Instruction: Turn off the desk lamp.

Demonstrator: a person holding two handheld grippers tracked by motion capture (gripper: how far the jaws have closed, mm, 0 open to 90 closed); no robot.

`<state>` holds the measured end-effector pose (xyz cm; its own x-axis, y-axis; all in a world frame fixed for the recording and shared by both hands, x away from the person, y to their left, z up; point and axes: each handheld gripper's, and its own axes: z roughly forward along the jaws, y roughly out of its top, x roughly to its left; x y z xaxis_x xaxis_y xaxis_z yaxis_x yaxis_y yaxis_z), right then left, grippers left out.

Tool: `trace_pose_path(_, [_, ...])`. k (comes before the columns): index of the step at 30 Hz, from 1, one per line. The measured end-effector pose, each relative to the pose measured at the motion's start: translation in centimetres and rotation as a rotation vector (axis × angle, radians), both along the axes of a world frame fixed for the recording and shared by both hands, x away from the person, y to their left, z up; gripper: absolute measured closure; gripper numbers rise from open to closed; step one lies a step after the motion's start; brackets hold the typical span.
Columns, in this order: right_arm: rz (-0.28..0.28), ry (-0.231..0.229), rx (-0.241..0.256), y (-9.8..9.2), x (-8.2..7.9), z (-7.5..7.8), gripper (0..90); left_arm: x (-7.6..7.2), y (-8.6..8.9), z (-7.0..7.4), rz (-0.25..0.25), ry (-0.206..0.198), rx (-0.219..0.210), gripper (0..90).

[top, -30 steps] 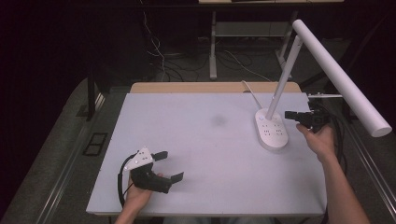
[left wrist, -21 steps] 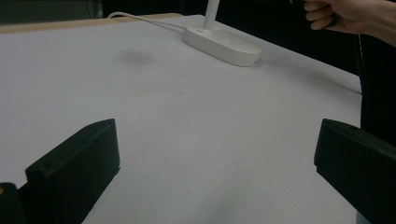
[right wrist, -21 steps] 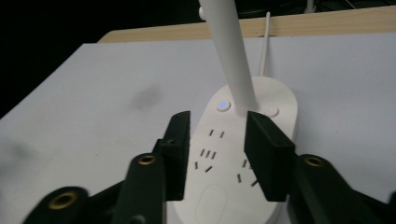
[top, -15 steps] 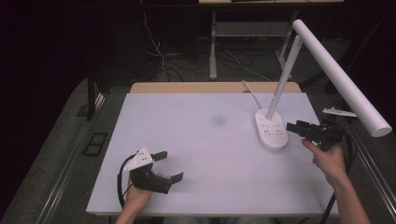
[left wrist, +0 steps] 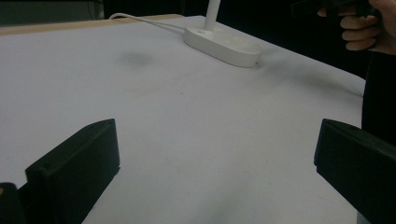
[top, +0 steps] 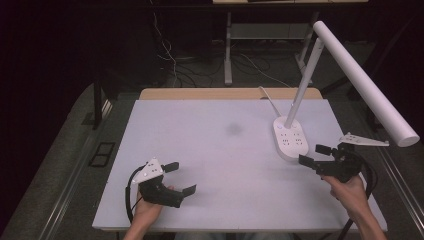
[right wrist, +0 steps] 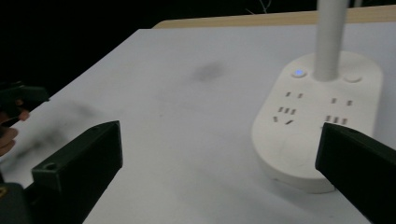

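On the right half of the pale grey table stands the one white plastic desk lamp, its oval base carrying several socket slots, a lit blue button and a plain round one. A slim stem rises from the base to a long tube head that reaches out over the table's right edge. By my judgement the base is the heavy, rigid part, smooth and a little slippery; the stem and head look light and easier to strain, so the lamp is best taken low, across the base's narrow sides or at the foot of the stem. One white cord runs from it toward the far edge. The right gripper hovers just beside the base, jaws spread wide and empty. The left gripper, one of the two tools, sits well apart at the near left, jaws likewise parted, holding nothing.
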<state>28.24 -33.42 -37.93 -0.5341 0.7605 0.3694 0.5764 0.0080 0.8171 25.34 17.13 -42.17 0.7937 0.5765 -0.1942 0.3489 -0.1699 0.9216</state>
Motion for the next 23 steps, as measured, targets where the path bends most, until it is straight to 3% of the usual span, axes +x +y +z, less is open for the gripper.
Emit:
trace_pose_path(7, [0.062, -0.019, -0.024, 1.5, -1.7, -0.9, 0.6, 0.0, 0.0, 0.0, -0.002, -0.001, 0.003, 0.0])
trace_pose_path(15, [0.088, -0.007, -0.009, 2.9, -3.3, -2.5, 0.6, -0.1, 0.0, 0.1, 0.001, -0.002, 0.001, 0.0])
trace_pose_path(23, [0.123, 0.0, -0.045, 4.2, -3.6, -3.8, 0.6, -0.1, 0.0, 0.1, -0.004, -0.001, 0.004, 0.0])
